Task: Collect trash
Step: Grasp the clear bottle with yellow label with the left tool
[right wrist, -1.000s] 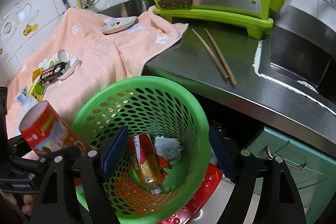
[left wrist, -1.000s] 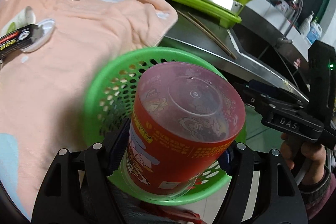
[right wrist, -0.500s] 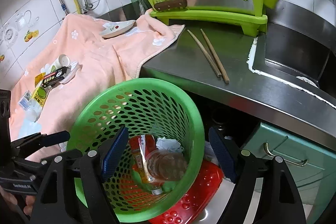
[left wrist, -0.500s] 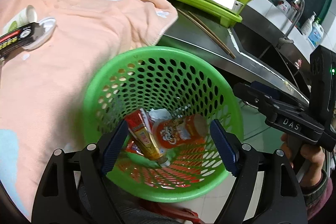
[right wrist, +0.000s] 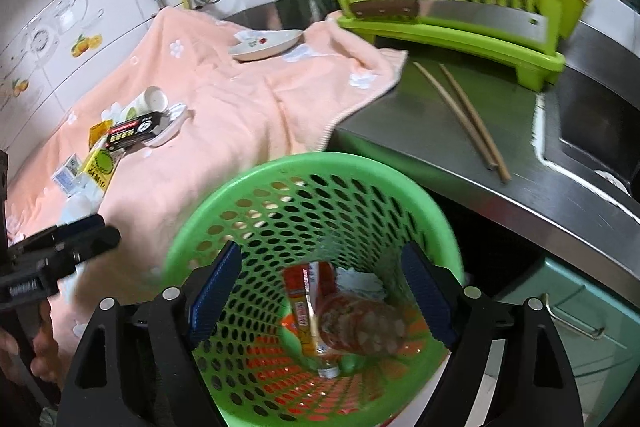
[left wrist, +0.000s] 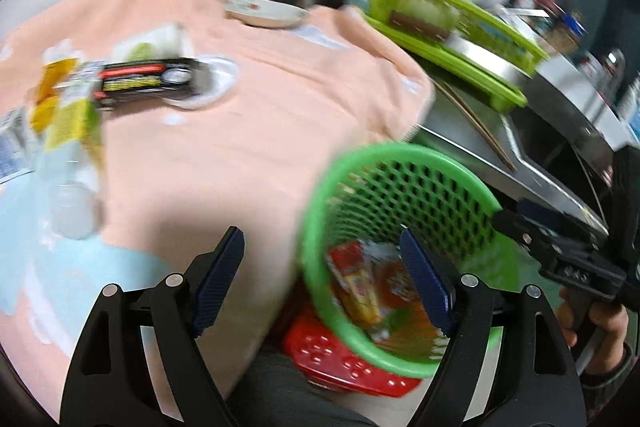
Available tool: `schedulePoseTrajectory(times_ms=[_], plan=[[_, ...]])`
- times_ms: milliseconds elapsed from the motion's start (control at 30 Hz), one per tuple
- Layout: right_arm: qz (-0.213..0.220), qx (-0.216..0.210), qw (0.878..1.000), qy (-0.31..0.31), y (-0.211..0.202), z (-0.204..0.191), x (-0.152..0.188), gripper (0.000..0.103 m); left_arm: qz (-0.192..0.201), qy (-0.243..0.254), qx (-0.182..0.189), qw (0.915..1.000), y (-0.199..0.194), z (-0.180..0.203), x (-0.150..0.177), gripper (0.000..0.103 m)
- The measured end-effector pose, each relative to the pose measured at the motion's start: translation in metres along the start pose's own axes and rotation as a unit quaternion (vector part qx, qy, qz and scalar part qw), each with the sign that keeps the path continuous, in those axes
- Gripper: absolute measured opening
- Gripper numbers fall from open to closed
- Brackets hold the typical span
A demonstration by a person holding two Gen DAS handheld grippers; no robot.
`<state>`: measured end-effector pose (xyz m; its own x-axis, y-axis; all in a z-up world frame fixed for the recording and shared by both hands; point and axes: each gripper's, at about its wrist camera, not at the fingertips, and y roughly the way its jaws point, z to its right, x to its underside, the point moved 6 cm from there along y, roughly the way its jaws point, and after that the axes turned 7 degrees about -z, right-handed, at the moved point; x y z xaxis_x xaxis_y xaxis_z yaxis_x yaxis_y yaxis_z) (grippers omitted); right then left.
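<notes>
Kitchen counter; green basket point(right wrist: 360, 179) with trash below right hand-held gripper point(right wrist: 320, 291); both hand-held grippers spread, empty.

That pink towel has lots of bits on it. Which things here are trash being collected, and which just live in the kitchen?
Part of the job:
green basket
red cup and tube inside it
black box, yellow carton, white cup on the pink towel

Just lying about:
chopsticks
dish rack
cleaver
plate

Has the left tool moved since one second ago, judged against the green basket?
Yes. The left tool has swung left: the green basket, centred before, now sits right of centre, with more pink towel ahead.
</notes>
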<state>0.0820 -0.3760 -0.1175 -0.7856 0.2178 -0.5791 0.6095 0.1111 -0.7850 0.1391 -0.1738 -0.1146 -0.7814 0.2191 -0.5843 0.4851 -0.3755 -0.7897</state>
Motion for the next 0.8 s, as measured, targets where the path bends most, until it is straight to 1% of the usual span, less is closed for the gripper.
schedulePoseTrajectory(times_ms=[100, 200, 333, 467, 500, 600, 800], plan=[[-0.005, -0.008, 1.0, -0.015, 0.006, -0.015, -0.005, 0.079, 0.021, -0.027, -0.035, 0.9988, -0.01, -0.03, -0.009, 0.079], [-0.009, -0.018, 0.999, -0.029, 0.012, -0.03, -0.01, 0.079, 0.039, -0.055, -0.072, 0.9951, -0.021, -0.062, -0.02, 0.079], [-0.014, -0.035, 0.998, -0.046, 0.019, -0.052, -0.019, 0.079, 0.063, -0.103, -0.117, 0.9858, -0.036, -0.111, -0.037, 0.079], [-0.018, -0.046, 0.996, -0.069, 0.027, -0.074, -0.031, 0.079, 0.07, -0.136, -0.147, 0.9772, -0.042, -0.153, -0.052, 0.079], [-0.019, -0.048, 0.996, -0.076, 0.03, -0.08, -0.034, 0.079, 0.066, -0.143, -0.149, 0.9762, -0.041, -0.163, -0.056, 0.08], [-0.023, -0.052, 0.993, -0.099, 0.037, -0.098, -0.043, 0.079, 0.042, -0.156, -0.137, 0.9773, -0.031, -0.184, -0.062, 0.08], [-0.031, -0.066, 0.988, -0.134, 0.052, -0.125, -0.061, 0.08, 0.002, -0.161, -0.119, 0.9798, -0.006, -0.201, -0.07, 0.08]])
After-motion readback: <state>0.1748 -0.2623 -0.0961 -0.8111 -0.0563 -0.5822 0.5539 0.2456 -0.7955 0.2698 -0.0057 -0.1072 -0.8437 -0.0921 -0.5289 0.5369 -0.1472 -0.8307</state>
